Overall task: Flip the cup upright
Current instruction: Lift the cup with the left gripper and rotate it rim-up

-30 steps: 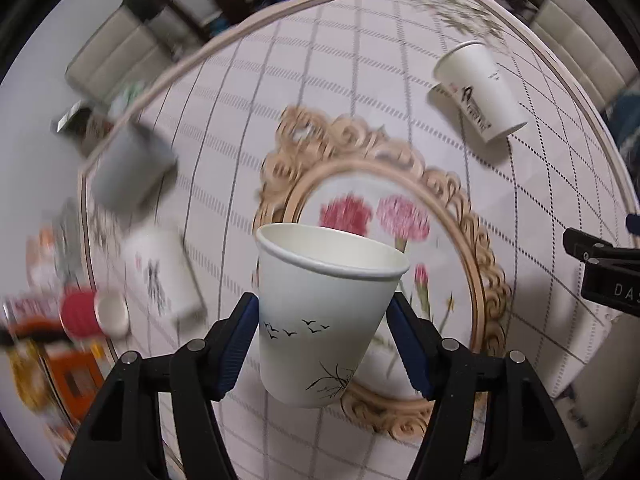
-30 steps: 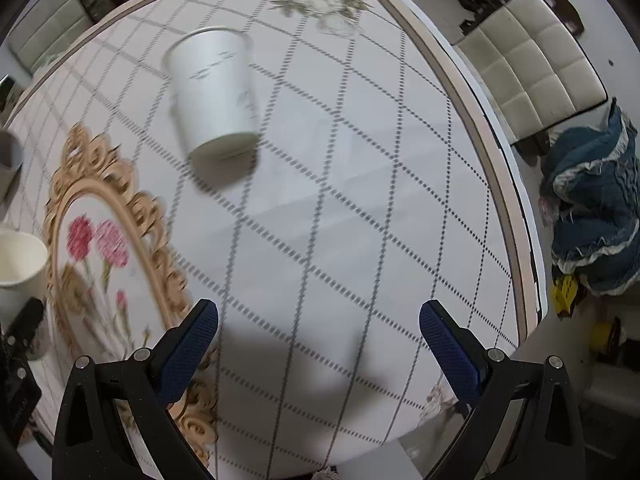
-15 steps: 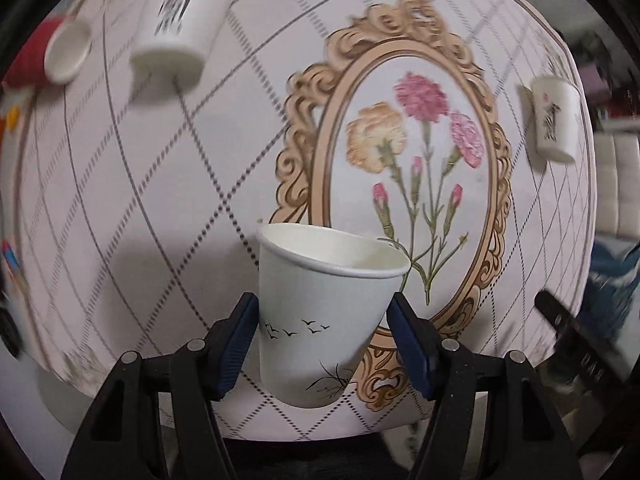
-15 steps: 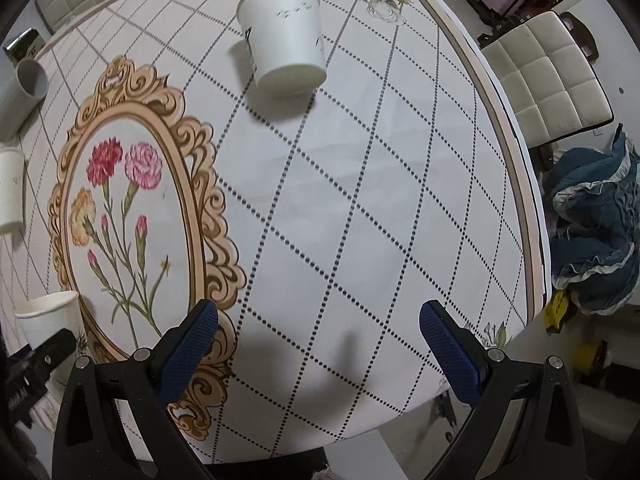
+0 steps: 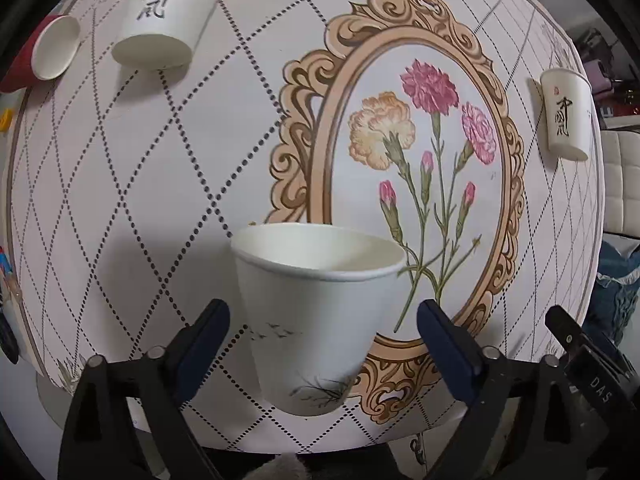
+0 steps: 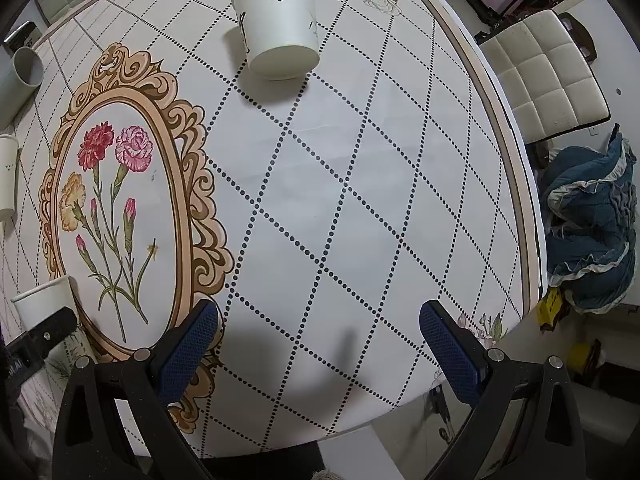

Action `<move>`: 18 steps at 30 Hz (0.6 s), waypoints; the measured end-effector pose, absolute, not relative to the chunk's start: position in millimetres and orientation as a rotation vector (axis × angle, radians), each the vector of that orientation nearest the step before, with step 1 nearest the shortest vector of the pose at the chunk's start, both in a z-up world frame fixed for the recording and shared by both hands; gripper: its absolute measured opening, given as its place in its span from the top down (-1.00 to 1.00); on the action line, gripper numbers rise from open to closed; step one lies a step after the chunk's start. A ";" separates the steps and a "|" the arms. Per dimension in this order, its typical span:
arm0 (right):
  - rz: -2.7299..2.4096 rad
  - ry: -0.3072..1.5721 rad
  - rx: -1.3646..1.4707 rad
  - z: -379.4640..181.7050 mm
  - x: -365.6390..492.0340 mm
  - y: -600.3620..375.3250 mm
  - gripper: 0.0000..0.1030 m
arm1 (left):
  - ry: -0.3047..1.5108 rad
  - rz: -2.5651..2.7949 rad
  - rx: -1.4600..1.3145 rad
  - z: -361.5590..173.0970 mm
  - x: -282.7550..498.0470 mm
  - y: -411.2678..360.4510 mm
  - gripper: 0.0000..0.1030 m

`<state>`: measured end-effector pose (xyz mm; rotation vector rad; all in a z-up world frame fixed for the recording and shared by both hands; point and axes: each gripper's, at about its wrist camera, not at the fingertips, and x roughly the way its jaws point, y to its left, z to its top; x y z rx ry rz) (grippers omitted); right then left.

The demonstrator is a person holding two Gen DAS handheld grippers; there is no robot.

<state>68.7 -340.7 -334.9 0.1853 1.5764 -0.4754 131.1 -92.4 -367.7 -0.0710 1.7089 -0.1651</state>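
Observation:
A white paper cup with small birds (image 5: pixel 316 312) stands upright, mouth up, on the round table near its front edge. My left gripper (image 5: pixel 323 334) is open; its blue pads stand apart from the cup's sides. The same cup shows at the lower left of the right wrist view (image 6: pixel 44 304). My right gripper (image 6: pixel 320 344) is open and empty above the table's front right part. A second bird cup (image 6: pixel 280 28) stands upside down at the far side.
The tablecloth (image 6: pixel 360 200) has a carnation print in a gold frame. A white cup with black lettering (image 5: pixel 168 12) and a red cup (image 5: pixel 44 52) lie at the far left. Another lettered cup (image 5: pixel 566 116) sits far right. A chair (image 6: pixel 548 76) and blue cloth (image 6: pixel 592 224) lie beyond the table's right edge.
My left gripper has opened and let go of the bird cup, which now stands on the table. The right gripper has stayed open and pulled back slightly.

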 end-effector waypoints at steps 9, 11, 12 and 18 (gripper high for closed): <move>-0.470 1.576 0.181 -335.6 69.0 -342.3 -0.98 | 1.716 -0.159 -0.038 -364.6 128.0 -97.5 -0.90; -0.470 1.575 0.182 -335.2 68.6 -342.9 -0.98 | 1.711 -0.159 -0.033 -360.1 125.6 -98.8 -0.90; -0.468 1.575 0.184 -335.1 68.5 -343.6 -0.98 | 1.705 -0.159 -0.032 -355.1 124.5 -100.5 -0.90; -0.457 1.561 0.191 -326.8 66.2 -340.5 -0.98 | 1.583 -0.150 0.019 -304.0 119.2 -96.9 -0.90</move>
